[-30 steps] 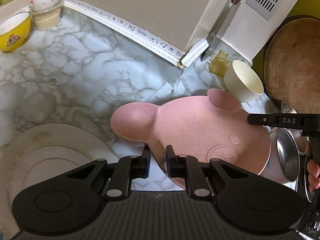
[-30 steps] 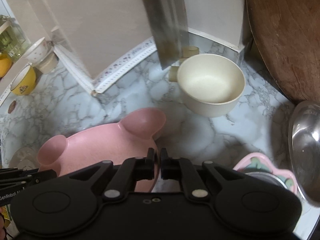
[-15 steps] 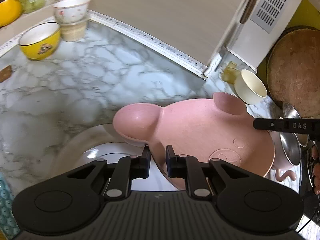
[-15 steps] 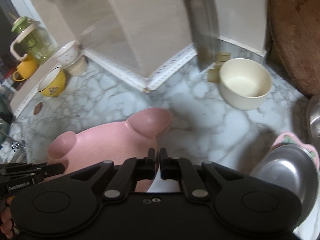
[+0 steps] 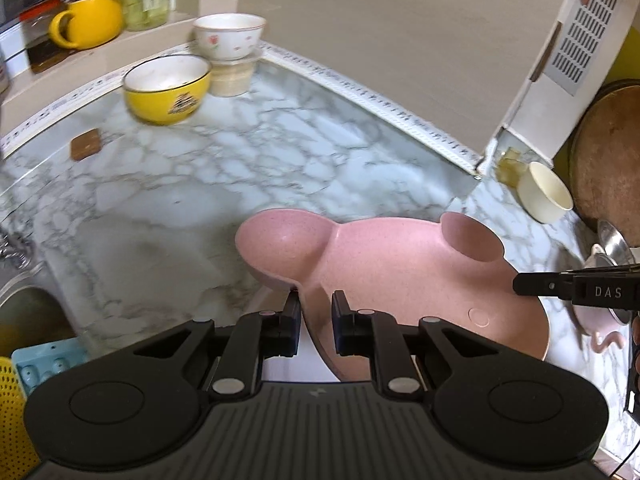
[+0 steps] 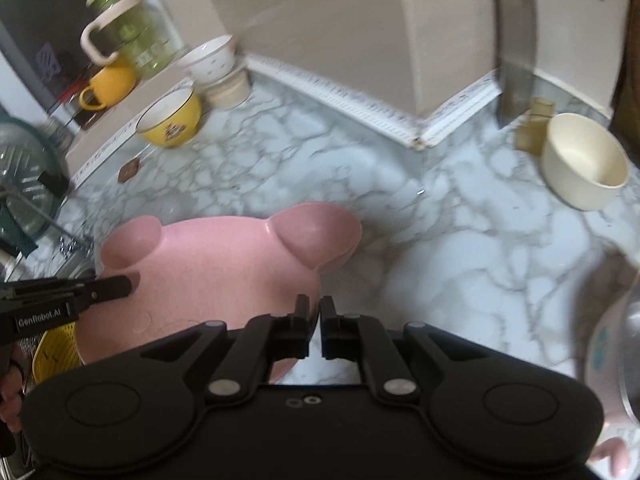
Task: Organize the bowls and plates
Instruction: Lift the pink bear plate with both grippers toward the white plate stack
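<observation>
Jaws of left gripper (image 5: 316,322) pinch the rim of the pink pig-shaped plastic plate (image 5: 400,276); right gripper (image 6: 315,330) jaws clamp its opposite rim. Plate held above marble surface (image 5: 240,168).

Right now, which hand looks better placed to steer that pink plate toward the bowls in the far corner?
Probably the left. The left gripper clamps the pink plate on the rim facing the yellow bowl. The right gripper pinches the opposite rim, nearer the cream bowl.

A yellow mug (image 5: 86,20) and what looks like a green jar (image 6: 136,36) stand on the ledge.
</observation>
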